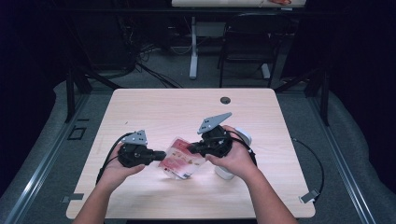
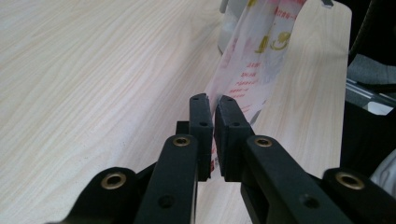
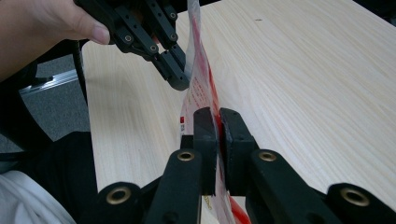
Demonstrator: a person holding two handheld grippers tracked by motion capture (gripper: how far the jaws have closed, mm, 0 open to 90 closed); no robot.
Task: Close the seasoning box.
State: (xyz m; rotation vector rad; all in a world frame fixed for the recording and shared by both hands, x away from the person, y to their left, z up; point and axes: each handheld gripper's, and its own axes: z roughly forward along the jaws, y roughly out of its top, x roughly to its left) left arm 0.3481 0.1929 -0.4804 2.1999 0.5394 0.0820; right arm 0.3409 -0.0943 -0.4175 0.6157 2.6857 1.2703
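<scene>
Left gripper (image 1: 161, 155) and right gripper (image 1: 190, 149) are both clamped on the red-and-white plastic packet (image 1: 181, 161), held up just above the pale wood table (image 1: 154, 107). Bare tabletop all around. White object (image 1: 227, 173) is half hidden behind the right hand (image 1: 236, 158). Surroundings dark.

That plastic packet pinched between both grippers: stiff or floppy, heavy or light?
The packet is probably floppy: its thin film curves between the left gripper and right gripper. Likely light, since edge pinches hold it. Glossy film may slip.
</scene>
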